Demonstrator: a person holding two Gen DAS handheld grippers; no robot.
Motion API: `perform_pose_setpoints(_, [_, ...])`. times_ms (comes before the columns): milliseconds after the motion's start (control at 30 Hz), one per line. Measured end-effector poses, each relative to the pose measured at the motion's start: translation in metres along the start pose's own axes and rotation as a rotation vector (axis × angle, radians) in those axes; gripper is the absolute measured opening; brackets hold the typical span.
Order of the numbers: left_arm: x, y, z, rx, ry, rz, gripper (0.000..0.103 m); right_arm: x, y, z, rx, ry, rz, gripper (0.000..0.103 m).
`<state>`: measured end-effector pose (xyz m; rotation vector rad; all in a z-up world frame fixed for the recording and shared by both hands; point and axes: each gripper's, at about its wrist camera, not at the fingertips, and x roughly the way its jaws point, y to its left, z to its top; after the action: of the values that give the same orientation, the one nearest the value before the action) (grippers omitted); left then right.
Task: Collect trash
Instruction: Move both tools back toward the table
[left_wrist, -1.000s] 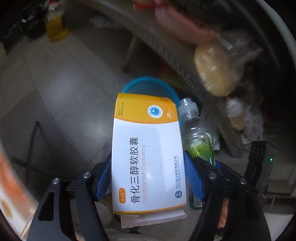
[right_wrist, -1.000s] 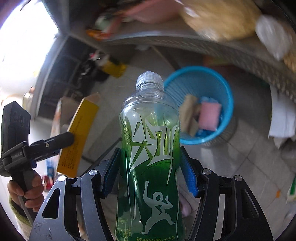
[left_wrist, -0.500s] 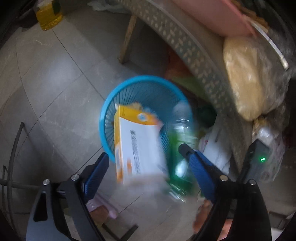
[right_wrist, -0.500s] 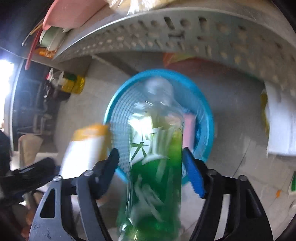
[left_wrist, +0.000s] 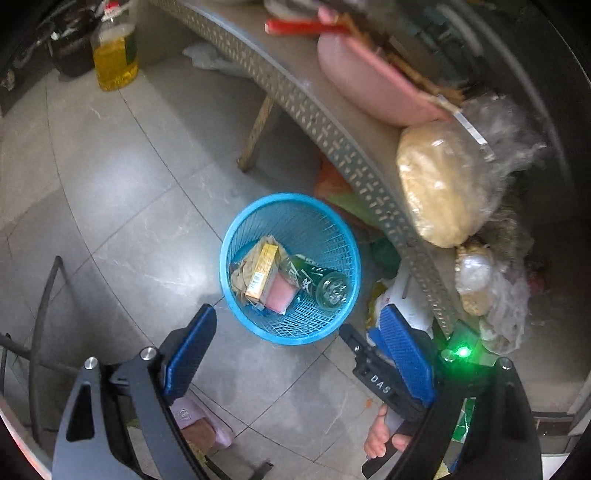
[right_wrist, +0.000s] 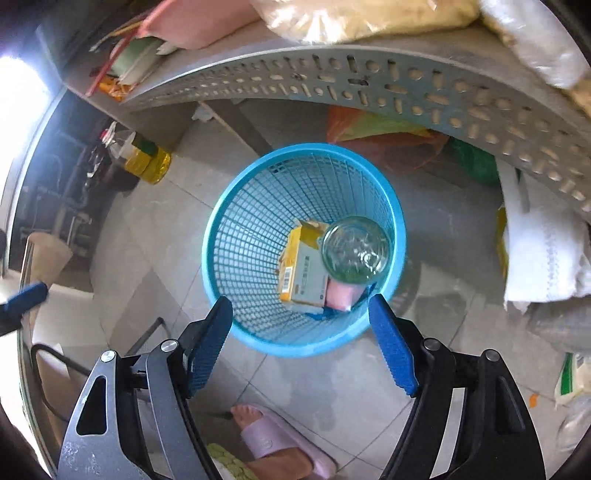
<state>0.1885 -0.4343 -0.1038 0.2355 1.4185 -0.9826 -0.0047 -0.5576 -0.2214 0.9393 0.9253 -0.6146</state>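
Both your grippers hang over the blue mesh wastebasket (right_wrist: 236, 236) with nothing in them: the left gripper (left_wrist: 295, 354) and the right gripper (right_wrist: 301, 343) have just been opening, and their jaws now stand wide apart and empty. The orange-and-white medicine box (right_wrist: 301, 273) and the green drink bottle (right_wrist: 354, 249) lie inside the basket, the box leaning on a pink packet (right_wrist: 341, 297), the bottle's clear base facing up at you.

The risks from here are mostly collisions. The basket stands just beside the perforated metal table edge (right_wrist: 406, 85), so if you lift carelessly you could strike it or drag the plastic bags (left_wrist: 443, 184) off the top. The two grippers are close together; swinging either sideways could knock them together. Your slippered foot (right_wrist: 280, 439) is near the basket, and a nudge could tip this light basket and spill the trash.
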Motion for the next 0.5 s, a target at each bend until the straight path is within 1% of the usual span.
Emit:
perform_pose_setpoints(100, [-0.033, -0.001, -0.015, 0.008, -0.061, -0.015, 0.088, -0.020, 0.008, -0.010, -0.036, -0.030, 0.002, 0.073])
perform_pose_setpoints(167, [-0.062, -0.001, -0.031, 0.016, -0.135, -0.017, 0.088, -0.031, 0.016, -0.016, -0.069, -0.046, 0.008, 0.073])
perform_pose_setpoints(233, [-0.085, -0.002, -0.047, 0.032, -0.185, -0.024, 0.088, -0.042, 0.026, -0.021, -0.104, -0.066, 0.017, 0.073])
perform_pose_setpoints(367, [-0.137, 0.005, -0.090, 0.063, -0.291, -0.034, 0.088, -0.074, 0.050, -0.025, -0.185, -0.120, 0.060, 0.073])
perform_pose_setpoints(467, [-0.165, 0.019, -0.125, 0.073, -0.338, -0.039, 0.088, -0.091, 0.070, -0.029, -0.251, -0.145, 0.104, 0.073])
perform_pose_setpoints(500, [-0.174, 0.026, -0.136, 0.072, -0.351, -0.028, 0.089, -0.096, 0.080, -0.031, -0.279, -0.146, 0.122, 0.073])
